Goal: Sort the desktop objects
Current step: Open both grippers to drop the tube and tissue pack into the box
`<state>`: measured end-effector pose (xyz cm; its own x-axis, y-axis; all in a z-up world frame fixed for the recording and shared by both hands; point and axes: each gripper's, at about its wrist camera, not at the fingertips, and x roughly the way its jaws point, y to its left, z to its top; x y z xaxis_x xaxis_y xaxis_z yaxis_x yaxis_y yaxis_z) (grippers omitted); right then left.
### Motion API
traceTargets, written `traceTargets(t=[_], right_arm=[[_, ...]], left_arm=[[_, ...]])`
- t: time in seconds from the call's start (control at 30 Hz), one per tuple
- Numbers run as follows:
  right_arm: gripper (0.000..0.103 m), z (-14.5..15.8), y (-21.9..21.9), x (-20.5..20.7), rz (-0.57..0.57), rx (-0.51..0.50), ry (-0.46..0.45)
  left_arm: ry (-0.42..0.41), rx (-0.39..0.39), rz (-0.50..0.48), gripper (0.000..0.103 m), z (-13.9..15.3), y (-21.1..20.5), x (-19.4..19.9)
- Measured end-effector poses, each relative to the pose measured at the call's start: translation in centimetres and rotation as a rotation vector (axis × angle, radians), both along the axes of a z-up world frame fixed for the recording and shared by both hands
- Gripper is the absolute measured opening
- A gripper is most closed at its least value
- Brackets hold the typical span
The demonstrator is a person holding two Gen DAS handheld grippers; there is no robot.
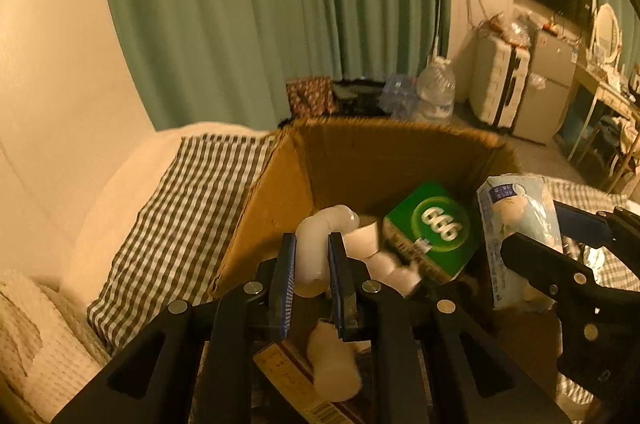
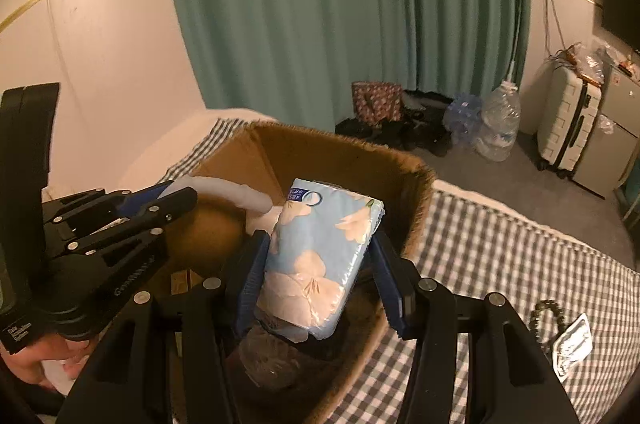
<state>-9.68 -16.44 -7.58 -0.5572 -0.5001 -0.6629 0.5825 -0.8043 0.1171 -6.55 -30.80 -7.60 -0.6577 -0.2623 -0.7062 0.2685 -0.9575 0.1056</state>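
Note:
My left gripper point(image 1: 313, 244) is shut on a white bent tube-like object point(image 1: 316, 248) and holds it over the open cardboard box point(image 1: 280, 192). Inside the box lie a green carton point(image 1: 434, 228), white pieces point(image 1: 384, 260) and a pale bottle point(image 1: 334, 364). My right gripper point(image 2: 320, 260) is shut on a light blue floral tissue pack point(image 2: 320, 256) and holds it above the box point(image 2: 416, 208). The pack also shows in the left wrist view point(image 1: 516, 224), and the left gripper with the white tube point(image 2: 228, 192) shows in the right wrist view.
The box stands on a bed with a checked cover point(image 2: 500, 256). A bead string point(image 2: 548, 312) and a small packet point(image 2: 572, 344) lie on the cover at right. A checked pillow point(image 1: 172, 216) lies left of the box. Green curtain, water jugs and suitcase stand beyond.

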Motion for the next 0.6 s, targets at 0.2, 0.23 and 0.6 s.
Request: traceTargets(t=[0.2, 0.23, 0.6], right_arm=[[0.053, -1.8, -1.5, -0.5, 0.024, 0.026, -0.028], [0.054, -1.9, -1.5, -0.6, 0.022, 0.027, -0.027], [0.064, 0.0, -0.4, 0.0, -0.018, -0.011, 0.031]], left_arm=[[-0.027, 0.002, -0.002, 0.02, -1.0, -0.4, -0.1], [-0.025, 0.005, -0.008, 0.023, -0.9, -0.4, -0.1], [0.058, -0.008, -0.01, 0.058, 2.4, 0.3, 1.1]])
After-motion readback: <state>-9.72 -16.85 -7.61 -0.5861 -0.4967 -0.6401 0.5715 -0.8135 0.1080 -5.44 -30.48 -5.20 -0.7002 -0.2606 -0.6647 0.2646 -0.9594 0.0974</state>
